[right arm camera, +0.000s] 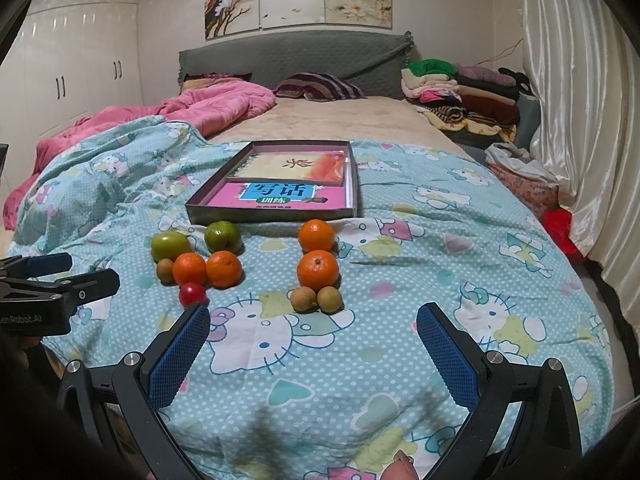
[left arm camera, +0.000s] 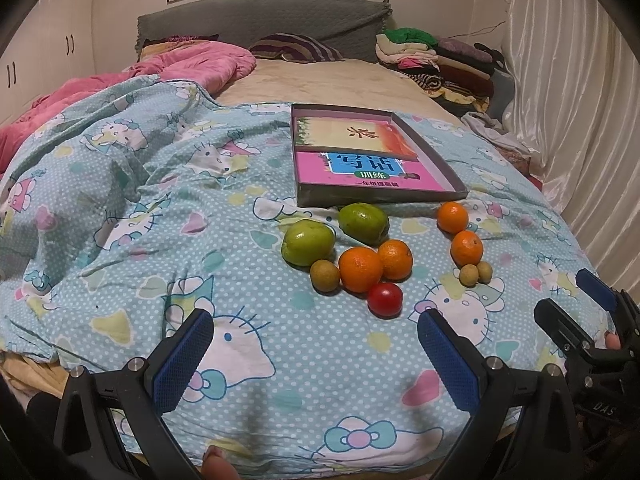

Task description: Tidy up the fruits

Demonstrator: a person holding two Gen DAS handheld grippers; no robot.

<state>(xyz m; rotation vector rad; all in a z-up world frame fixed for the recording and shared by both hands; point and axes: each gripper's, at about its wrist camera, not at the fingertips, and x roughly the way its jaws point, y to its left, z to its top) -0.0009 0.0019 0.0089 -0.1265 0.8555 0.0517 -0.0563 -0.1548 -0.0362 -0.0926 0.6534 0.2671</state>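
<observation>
Fruit lies on a blue cartoon-print quilt (left arm camera: pixel 120 208) in front of a flat box. One cluster holds two green fruits (left arm camera: pixel 307 242) (right arm camera: pixel 171 245), two oranges (left arm camera: pixel 360 269) (right arm camera: pixel 189 269), a small brown longan (left arm camera: pixel 325 275) and a red tomato (left arm camera: pixel 385 299) (right arm camera: pixel 192 294). To its right lie two more oranges (left arm camera: pixel 466 247) (right arm camera: pixel 317 269) and two longans (left arm camera: pixel 469 275) (right arm camera: pixel 304 298). My left gripper (left arm camera: pixel 316 350) is open, near the tomato, with nothing between its fingers. My right gripper (right arm camera: pixel 313 346) is open, just short of the longan pair, also holding nothing.
A shallow grey box (left arm camera: pixel 456 184) (right arm camera: pixel 192 212) holding books sits behind the fruit. A pink duvet (right arm camera: pixel 208 108) is bunched at the left, folded clothes (right arm camera: pixel 460 92) are stacked at the headboard, and curtains (right arm camera: pixel 580 120) hang along the right side.
</observation>
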